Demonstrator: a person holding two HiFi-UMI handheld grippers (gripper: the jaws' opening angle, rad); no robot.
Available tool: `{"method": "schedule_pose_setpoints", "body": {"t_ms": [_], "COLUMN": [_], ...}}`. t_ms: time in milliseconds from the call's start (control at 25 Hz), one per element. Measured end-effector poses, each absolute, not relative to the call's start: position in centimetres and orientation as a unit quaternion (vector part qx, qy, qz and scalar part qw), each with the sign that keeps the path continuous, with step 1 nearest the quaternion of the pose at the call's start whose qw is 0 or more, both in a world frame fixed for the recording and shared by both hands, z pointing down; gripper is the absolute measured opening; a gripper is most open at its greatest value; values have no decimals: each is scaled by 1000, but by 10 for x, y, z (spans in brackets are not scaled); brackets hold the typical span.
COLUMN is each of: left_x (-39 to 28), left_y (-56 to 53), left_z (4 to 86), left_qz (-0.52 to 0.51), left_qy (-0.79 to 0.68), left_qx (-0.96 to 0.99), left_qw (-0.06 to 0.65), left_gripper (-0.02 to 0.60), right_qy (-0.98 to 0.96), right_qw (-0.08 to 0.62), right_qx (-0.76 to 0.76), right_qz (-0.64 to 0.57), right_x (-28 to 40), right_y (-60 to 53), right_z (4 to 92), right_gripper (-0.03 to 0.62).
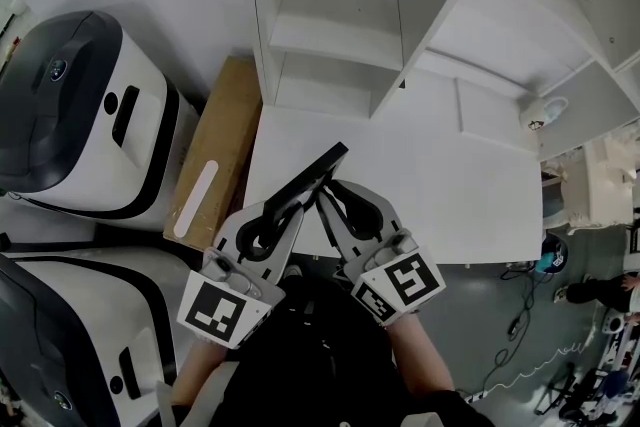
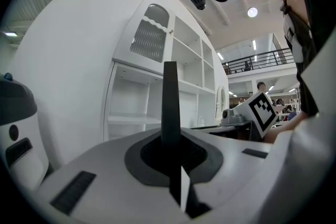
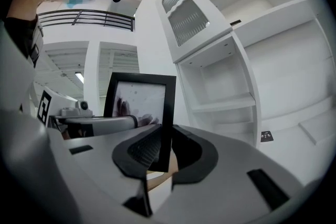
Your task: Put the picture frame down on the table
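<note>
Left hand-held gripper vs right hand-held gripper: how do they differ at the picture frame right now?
The left hand-held gripper has its jaws closed on the picture frame, seen edge-on in its view as a thin dark bar. The right hand-held gripper has its jaws wider apart around the frame's edge, with a gap on one side, and its view shows the glass face. Both meet the same frame over the white table.

The picture frame (image 1: 318, 169) is black, the table (image 1: 450, 190) white, the cardboard (image 1: 216, 147) brown.

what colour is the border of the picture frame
Black. The picture frame shows its border best in the right gripper view.
</note>
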State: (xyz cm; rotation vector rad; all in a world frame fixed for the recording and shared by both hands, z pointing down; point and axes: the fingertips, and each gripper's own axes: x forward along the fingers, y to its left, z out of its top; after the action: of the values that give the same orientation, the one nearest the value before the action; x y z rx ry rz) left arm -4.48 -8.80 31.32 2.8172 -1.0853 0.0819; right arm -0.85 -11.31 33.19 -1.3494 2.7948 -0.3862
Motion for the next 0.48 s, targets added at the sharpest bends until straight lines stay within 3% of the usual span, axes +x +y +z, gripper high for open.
{"method": "schedule_pose_setpoints", "body": {"t_ms": [480], "left_x": [-53], "left_y": [-94], "left_z": [326], "left_qz": [50], "left_qy": [-402], "left_qx": [912], "left_qw": [72], "left_gripper": [41], "right_qy": [869], "right_qw": [-39], "right_qx": [-478], "right_qz": [-122], "right_x": [-12], "right_y": [-114], "right_z": [343], "right_gripper": [66]}}
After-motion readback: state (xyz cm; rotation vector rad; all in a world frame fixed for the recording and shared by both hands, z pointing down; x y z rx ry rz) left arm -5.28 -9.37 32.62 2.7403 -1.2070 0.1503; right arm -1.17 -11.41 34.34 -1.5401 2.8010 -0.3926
